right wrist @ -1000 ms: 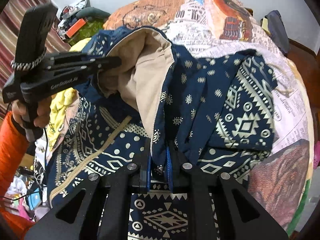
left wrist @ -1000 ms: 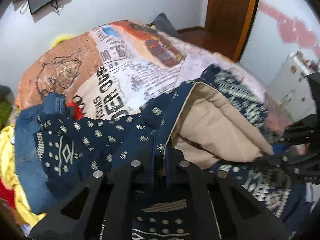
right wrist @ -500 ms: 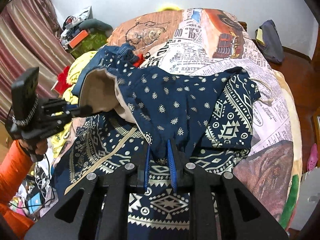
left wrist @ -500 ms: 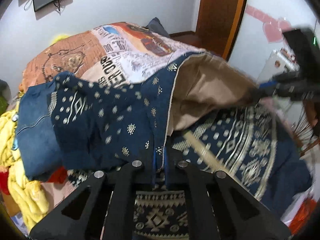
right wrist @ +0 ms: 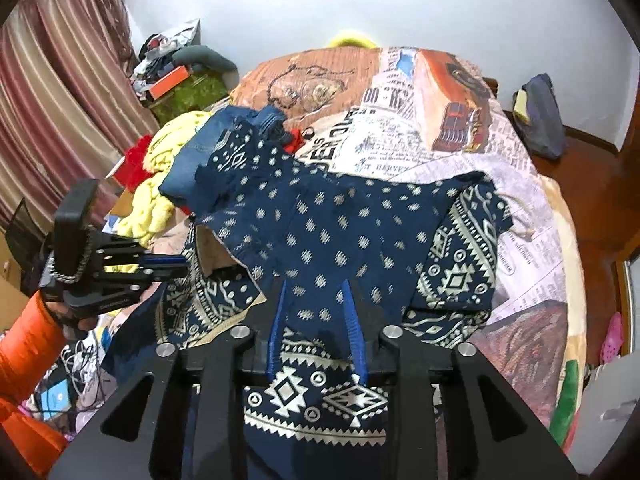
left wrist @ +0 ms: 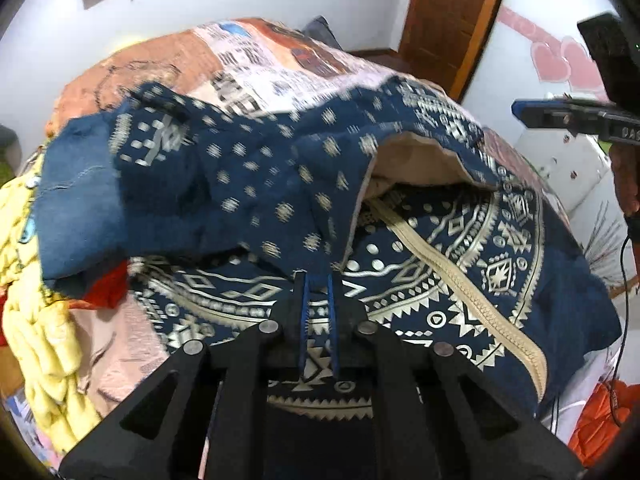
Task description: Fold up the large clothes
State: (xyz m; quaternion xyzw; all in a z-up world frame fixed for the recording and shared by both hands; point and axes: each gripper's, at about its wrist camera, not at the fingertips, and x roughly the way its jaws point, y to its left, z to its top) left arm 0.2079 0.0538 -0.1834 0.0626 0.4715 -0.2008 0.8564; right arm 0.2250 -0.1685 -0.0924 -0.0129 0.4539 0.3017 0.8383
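Note:
A large navy garment [right wrist: 360,232] with white geometric print and a tan lining lies across the bed; it also shows in the left wrist view [left wrist: 256,184]. My left gripper [left wrist: 317,280] has its jaws slightly apart, with the garment's edge just ahead of the tips and no cloth pinched. It also appears at the left of the right wrist view [right wrist: 176,261]. My right gripper [right wrist: 316,286] is open above the folded-over dotted layer, holding nothing. It also shows at the upper right of the left wrist view [left wrist: 520,112].
The bed has a newspaper-print cover [right wrist: 440,120]. Blue jeans [left wrist: 76,208], a yellow garment [left wrist: 44,344] and red cloth [left wrist: 108,288] are piled at the bed's left. A wooden door [left wrist: 448,20] and white wall stand behind. A dark bag [right wrist: 540,116] lies on the floor.
Both grippers have let go of the garment's edge and opened. The dotted upper layer has dropped flat over the patterned part, hiding most of the tan lining. Both grippers have drawn back.

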